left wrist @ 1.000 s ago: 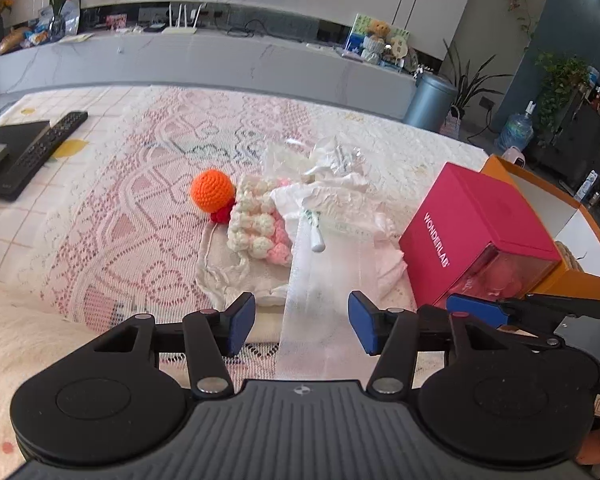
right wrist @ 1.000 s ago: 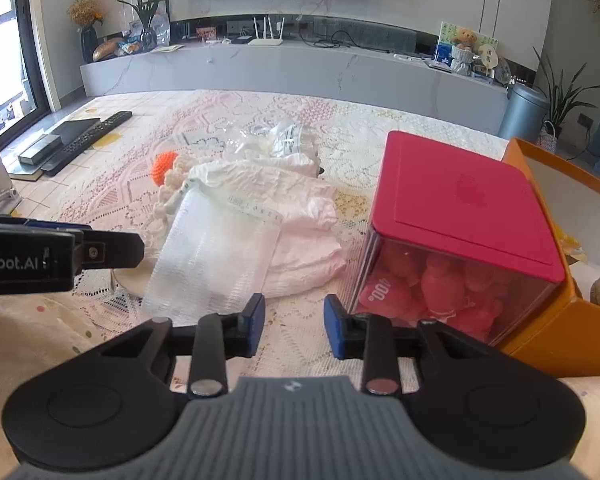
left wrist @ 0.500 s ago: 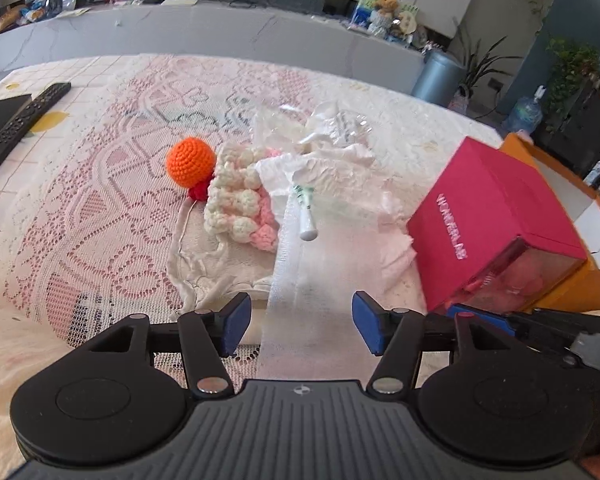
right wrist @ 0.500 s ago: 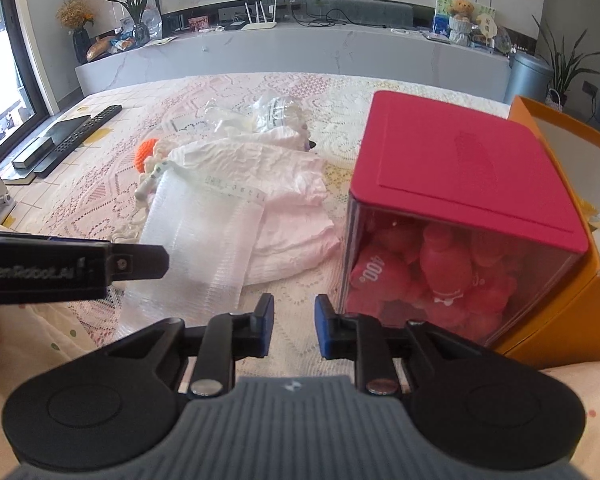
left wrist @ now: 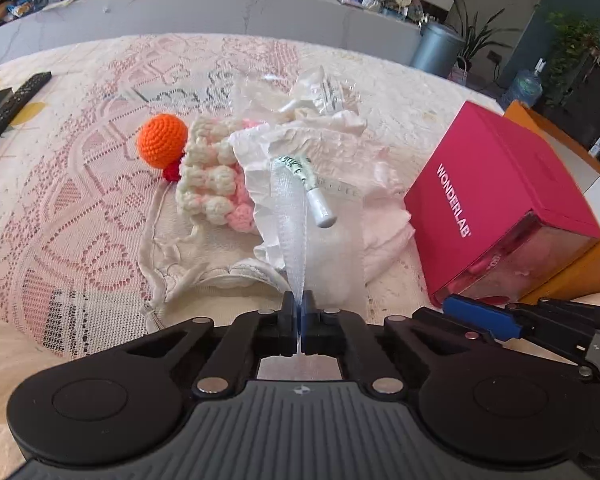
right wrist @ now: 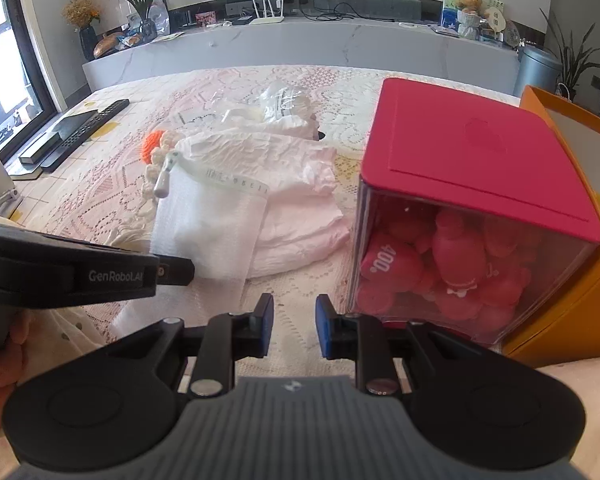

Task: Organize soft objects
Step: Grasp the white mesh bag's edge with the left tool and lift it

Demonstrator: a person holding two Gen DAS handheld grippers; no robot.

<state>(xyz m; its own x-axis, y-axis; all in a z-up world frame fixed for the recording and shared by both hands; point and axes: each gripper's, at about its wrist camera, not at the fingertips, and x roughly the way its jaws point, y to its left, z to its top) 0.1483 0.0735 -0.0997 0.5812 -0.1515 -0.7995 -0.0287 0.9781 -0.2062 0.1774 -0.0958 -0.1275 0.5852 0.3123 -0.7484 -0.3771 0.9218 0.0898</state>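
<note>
Left tool (left wrist: 299, 322) pinching mesh bag (left wrist: 320, 248) beside red box (left wrist: 500, 200); right tool (right wrist: 293, 326) parted, empty.

Lace-covered table (left wrist: 100, 208) with soft pile (left wrist: 228, 184), red box (left wrist: 500, 196), remote (right wrist: 86, 130).

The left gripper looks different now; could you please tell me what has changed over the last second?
The left gripper has closed on the near edge of the white mesh bag, pinching it into a ridge. The right gripper narrowed slightly but remains open and empty. The crocheted toy and red box stayed put.
</note>
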